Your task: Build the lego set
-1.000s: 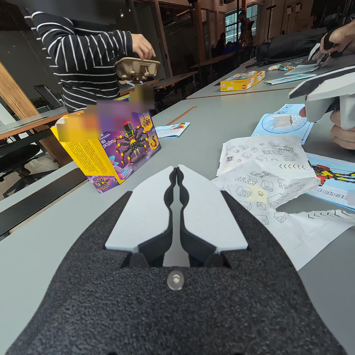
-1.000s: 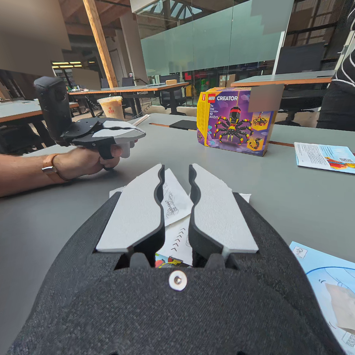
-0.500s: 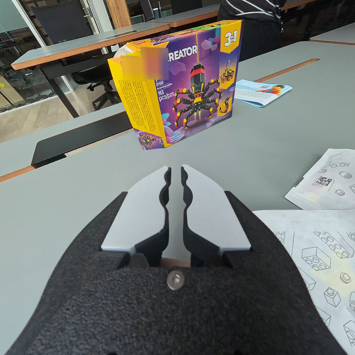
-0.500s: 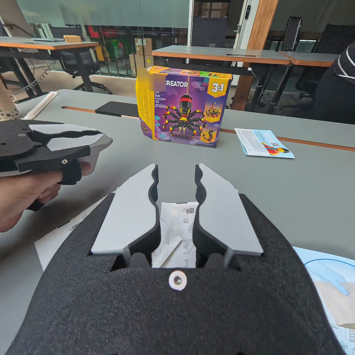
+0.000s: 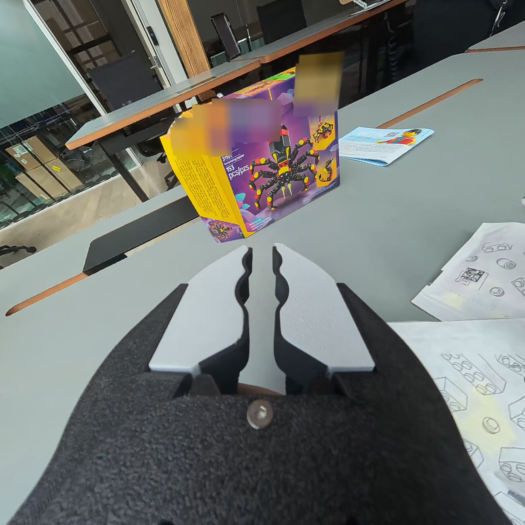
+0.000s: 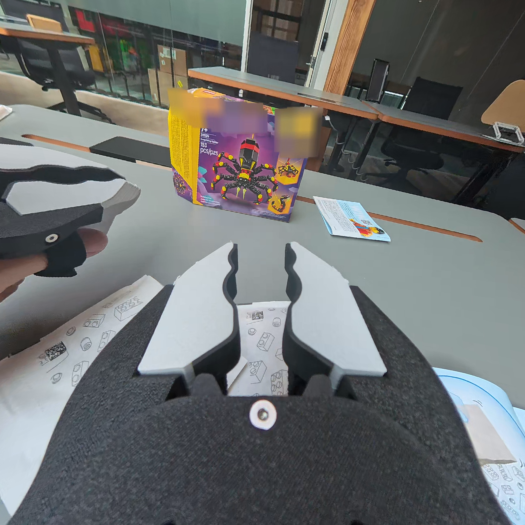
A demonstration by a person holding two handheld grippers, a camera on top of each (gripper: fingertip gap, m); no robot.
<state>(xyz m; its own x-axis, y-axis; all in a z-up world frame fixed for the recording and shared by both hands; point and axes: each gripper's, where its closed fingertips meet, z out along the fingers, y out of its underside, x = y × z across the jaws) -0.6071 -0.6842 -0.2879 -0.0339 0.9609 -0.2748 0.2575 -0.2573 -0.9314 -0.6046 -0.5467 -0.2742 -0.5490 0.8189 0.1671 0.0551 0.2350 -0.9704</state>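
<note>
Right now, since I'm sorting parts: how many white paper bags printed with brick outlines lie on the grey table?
2. One white paper bag lies left of the right gripper; the other shows between its fingers. More may be hidden under the grippers.

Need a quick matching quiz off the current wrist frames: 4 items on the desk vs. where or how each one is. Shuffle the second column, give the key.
Items
1. lego box
2. blue leaflet
3. white paper bags
4. right gripper

Places or states
A. lying flat, right of the box
B. standing upright mid-table
C. jaws apart, nothing between them
D. printed with brick outlines, lying under both grippers

Pairs: 1-B, 2-A, 3-D, 4-C
</note>
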